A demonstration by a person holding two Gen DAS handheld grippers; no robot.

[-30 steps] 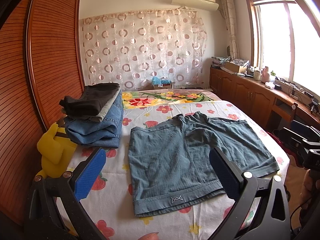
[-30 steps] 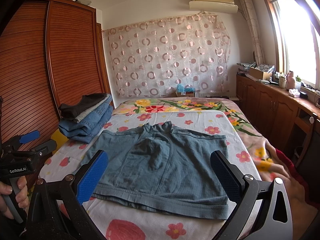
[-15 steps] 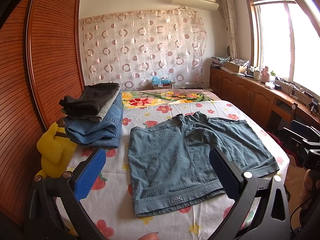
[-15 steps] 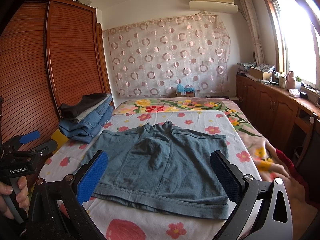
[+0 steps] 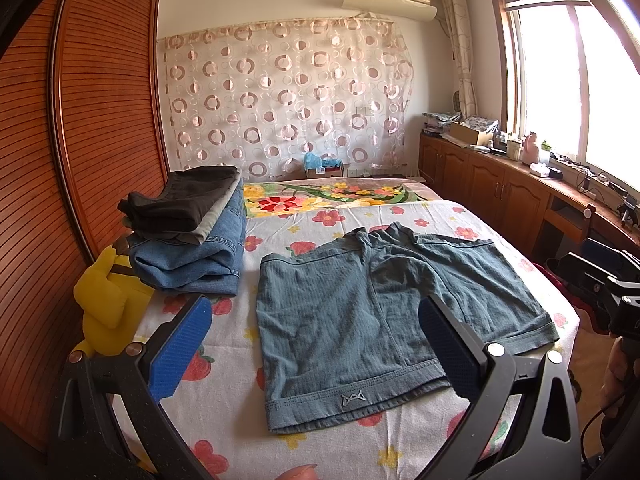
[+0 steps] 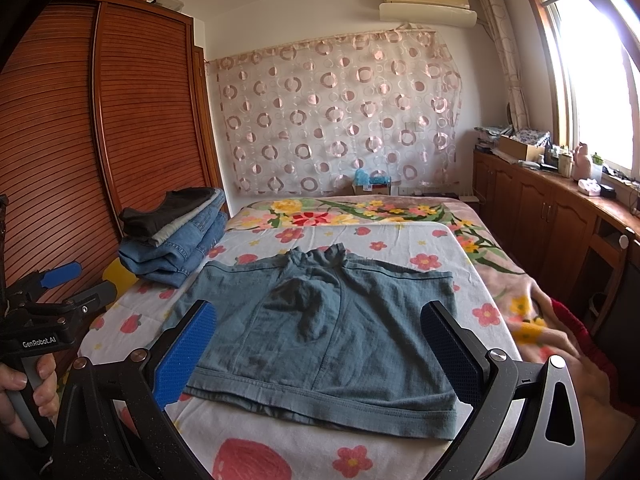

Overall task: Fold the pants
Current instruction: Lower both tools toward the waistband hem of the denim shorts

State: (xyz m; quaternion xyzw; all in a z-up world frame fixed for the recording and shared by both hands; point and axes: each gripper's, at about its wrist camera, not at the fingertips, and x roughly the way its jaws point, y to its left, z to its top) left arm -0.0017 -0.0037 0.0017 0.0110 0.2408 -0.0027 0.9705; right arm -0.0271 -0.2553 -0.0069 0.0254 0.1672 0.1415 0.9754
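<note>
A pair of blue-grey shorts point(image 5: 384, 320) lies flat and spread out on the flowered bed sheet point(image 5: 224, 404), waistband toward me; it also shows in the right wrist view point(image 6: 328, 336). My left gripper point(image 5: 316, 348) is open and empty, held above the near edge of the bed over the waistband. My right gripper point(image 6: 320, 348) is open and empty, above the near hem. Each gripper shows in the other's view: the right one point(image 5: 600, 280) at the right edge, the left one point(image 6: 48, 300) at the left edge.
A stack of folded jeans and dark clothes point(image 5: 192, 236) sits at the bed's left side by a yellow plush toy point(image 5: 108, 300). A wooden slatted wardrobe point(image 5: 80, 152) stands close on the left. Wooden cabinets point(image 5: 500, 192) run under the window on the right.
</note>
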